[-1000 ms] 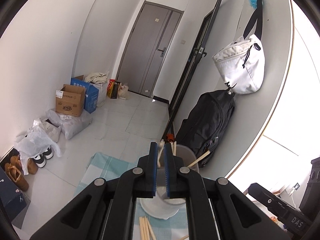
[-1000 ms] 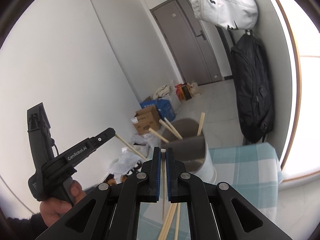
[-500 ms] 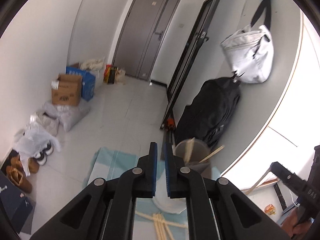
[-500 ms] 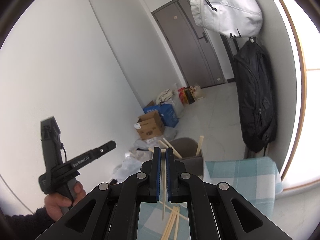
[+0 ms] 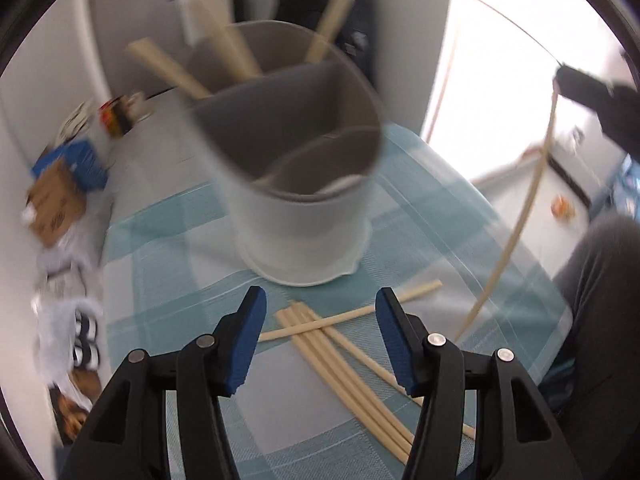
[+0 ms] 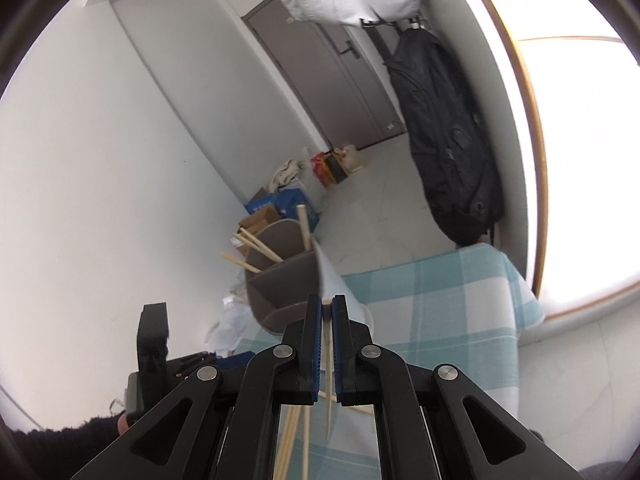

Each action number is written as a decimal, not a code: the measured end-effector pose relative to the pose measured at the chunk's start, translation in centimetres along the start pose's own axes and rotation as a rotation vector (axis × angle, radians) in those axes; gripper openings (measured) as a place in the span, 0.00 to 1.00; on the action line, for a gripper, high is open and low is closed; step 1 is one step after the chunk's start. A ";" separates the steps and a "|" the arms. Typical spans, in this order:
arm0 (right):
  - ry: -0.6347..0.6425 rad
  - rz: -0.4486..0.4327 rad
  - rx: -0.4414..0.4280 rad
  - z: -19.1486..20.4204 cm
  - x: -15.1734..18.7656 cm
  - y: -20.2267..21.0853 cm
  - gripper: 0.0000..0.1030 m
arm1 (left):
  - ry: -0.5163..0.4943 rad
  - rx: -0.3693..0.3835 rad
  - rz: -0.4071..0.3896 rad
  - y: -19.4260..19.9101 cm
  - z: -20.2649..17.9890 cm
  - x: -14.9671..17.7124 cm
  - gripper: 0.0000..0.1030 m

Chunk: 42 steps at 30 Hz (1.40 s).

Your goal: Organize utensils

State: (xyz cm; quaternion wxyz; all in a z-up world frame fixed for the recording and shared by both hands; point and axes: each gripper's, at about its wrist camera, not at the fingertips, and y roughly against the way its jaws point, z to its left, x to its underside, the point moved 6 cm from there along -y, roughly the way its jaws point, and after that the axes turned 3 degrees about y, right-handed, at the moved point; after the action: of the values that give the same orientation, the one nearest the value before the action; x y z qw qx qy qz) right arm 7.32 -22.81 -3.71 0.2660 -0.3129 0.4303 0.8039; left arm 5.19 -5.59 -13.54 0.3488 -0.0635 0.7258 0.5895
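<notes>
Left hand-held gripper [image 5: 320, 334], jaws just opened w/ nothing between, hangs over the loose chopsticks [image 5: 340, 368] at the desk's [image 5: 168, 280] near edge (long axes prob. running away toward holder [image 5: 304, 184]); right hand-held gripper [image 6: 327, 308] clamps one chopstick [image 6: 328, 360].

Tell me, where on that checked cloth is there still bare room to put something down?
The checked cloth is bare to the left of the utensil holder, out to the cloth's edge, and to the holder's right. The strip in front of the holder is crowded with loose chopsticks, where the open left gripper hangs.
</notes>
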 end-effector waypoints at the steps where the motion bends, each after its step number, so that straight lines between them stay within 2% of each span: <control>1: -0.017 -0.001 0.002 -0.5 0.1 0.3 0.04 | -0.039 0.010 0.007 -0.3 -1.0 -0.1 0.50; 4: -0.063 -0.006 0.001 -1.8 0.5 1.0 0.04 | -0.137 0.024 0.043 -1.2 -3.2 -0.2 0.50; 10: -0.186 0.021 0.011 -4.9 1.8 1.4 0.04 | -0.226 0.083 0.166 -3.2 -5.8 0.2 0.50; 13: -0.203 0.025 0.015 -5.9 2.1 1.8 0.04 | -0.286 0.104 0.215 -3.9 -7.0 0.6 0.50; 16: -0.216 0.032 0.006 -6.2 2.4 1.9 0.04 | -0.335 0.084 0.255 -4.9 -7.7 0.8 0.50; 22: -0.232 0.010 -0.013 -6.7 2.4 3.1 0.04 | -0.329 0.095 0.316 -5.7 -7.6 0.0 0.50; 25: -0.241 0.000 -0.026 -6.6 2.3 3.4 0.04 | -0.335 0.125 0.365 -6.0 -7.8 -0.1 0.38; 26: -0.242 -0.004 -0.030 -6.6 2.2 3.6 0.04 | -0.341 0.139 0.384 -5.8 -8.0 -0.1 0.30; 27: -0.241 -0.005 -0.031 -6.7 2.2 3.5 0.04 | -0.346 0.141 0.393 -5.8 -8.0 -0.1 0.26; 32: -0.241 -0.016 -0.044 -6.6 2.3 4.3 0.04 | -0.409 0.135 0.428 -6.1 -9.1 -0.3 0.14; 39: -0.238 -0.025 -0.050 -6.6 2.3 4.8 0.04 | -0.431 0.099 0.428 -6.1 -10.2 -0.2 0.04; 42: -0.235 -0.029 -0.048 -6.6 2.3 4.8 0.04 | -0.417 0.061 0.396 -6.0 -10.3 -0.6 0.03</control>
State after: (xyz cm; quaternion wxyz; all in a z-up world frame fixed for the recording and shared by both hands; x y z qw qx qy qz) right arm 4.24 -30.42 -5.72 0.3186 -0.2288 0.3722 0.8412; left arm 4.23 -16.82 -17.47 0.3706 0.2126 0.6539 0.6244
